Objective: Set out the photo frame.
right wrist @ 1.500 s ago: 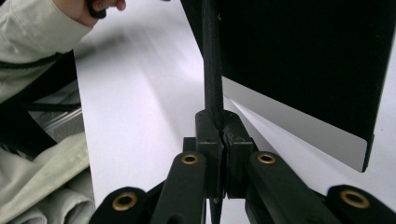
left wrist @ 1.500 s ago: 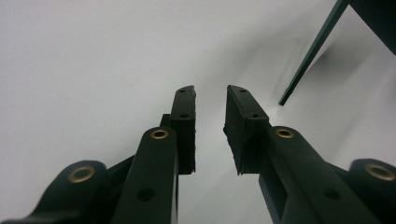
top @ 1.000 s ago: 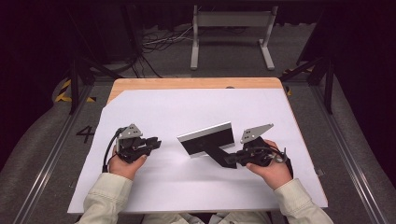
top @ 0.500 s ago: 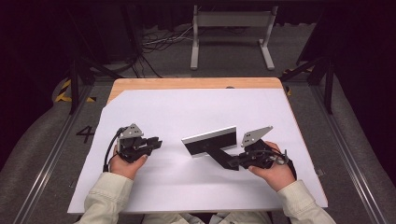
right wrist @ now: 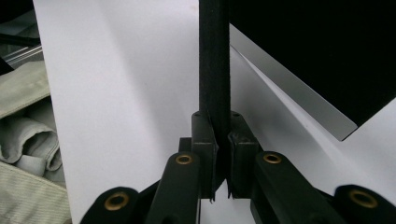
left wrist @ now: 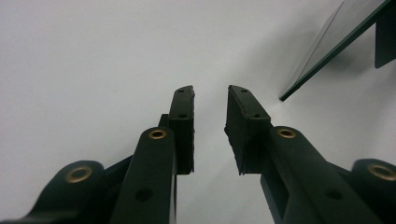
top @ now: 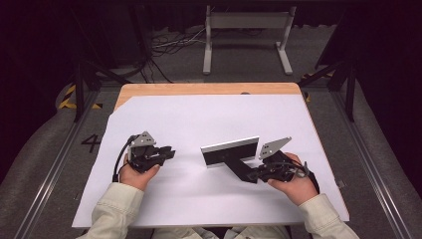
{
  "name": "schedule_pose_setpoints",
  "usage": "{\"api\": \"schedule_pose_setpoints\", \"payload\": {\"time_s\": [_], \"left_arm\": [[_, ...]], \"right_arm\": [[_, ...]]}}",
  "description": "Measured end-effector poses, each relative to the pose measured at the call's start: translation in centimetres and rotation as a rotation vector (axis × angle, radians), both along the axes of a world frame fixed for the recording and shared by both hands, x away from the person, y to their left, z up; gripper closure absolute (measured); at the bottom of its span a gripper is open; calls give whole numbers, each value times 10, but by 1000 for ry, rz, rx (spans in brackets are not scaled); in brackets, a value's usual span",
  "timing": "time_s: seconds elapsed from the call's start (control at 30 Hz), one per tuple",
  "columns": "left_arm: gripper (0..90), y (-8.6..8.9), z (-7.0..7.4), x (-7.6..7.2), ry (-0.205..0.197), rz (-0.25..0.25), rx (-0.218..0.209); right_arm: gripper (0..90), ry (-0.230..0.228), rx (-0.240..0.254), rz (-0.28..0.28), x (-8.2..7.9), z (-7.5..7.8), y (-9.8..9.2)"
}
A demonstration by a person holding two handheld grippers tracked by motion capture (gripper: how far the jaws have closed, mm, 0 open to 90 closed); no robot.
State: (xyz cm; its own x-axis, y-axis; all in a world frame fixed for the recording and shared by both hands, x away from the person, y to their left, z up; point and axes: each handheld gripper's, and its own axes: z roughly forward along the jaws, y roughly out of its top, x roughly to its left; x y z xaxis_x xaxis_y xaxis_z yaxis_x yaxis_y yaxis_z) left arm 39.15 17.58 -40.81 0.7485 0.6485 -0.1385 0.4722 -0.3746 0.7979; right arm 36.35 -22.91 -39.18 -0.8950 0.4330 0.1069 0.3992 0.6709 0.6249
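Note:
A flat panel (top: 230,152) with a black face and a silver border stands on edge on the white sheet, right of centre. A black back strut (top: 242,167) runs from it toward my right gripper (top: 251,175). In the right gripper view that strut (right wrist: 214,70) sits between the pads of the right gripper (right wrist: 219,128), which still touch it; the jaws have just been opening a little. The panel (right wrist: 317,46) rises at the right. My left gripper (top: 169,152) rests on the sheet to the left, open and empty (left wrist: 210,93), with the panel's edge (left wrist: 327,51) farther off.
A white sheet (top: 199,124) covers most of the wooden table (top: 199,89). Beyond the far edge, a metal stand (top: 246,30) and cables (top: 169,47) lie on the dark floor. Pale sleeves (top: 114,214) come in from the bottom edge.
The panel and my right gripper have shifted slightly to the right. My left gripper has stayed where it was.

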Motion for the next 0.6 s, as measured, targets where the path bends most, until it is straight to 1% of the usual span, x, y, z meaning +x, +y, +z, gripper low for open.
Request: {"api": "schedule_pose_setpoints", "payload": {"time_s": [0.07, 0.1, 0.13, 0.23, 0.27, 0.47, 0.53, 0.6], "left_arm": [[726, -1, 0, 1, -2, -4, -2], [726, -1, 0, 2, -11, -6, 6], [726, -2, 0, 2, -8, -6, 0], [726, -5, 0, 2, -2, -14, 1], [726, -6, 0, 3, -8, -18, 6], [726, -10, 0, 5, -1, -26, 1], [726, -11, 0, 6, -7, -30, 3], [725, -12, 0, 6, -4, -32, 0]], "right_arm": [[833, 0, -7, -1, 0, -1, -1], [830, -4, -14, 0, 0, -2, -2], [826, -5, -18, -3, -1, -3, -2], [813, -6, -27, -9, -1, -5, -4], [809, -6, -29, -11, -1, -6, -5], [802, -9, -49, -18, -2, -9, -8], [802, -8, -50, -22, -3, -9, -9], [802, -9, -54, -20, -3, -9, -9]]}}
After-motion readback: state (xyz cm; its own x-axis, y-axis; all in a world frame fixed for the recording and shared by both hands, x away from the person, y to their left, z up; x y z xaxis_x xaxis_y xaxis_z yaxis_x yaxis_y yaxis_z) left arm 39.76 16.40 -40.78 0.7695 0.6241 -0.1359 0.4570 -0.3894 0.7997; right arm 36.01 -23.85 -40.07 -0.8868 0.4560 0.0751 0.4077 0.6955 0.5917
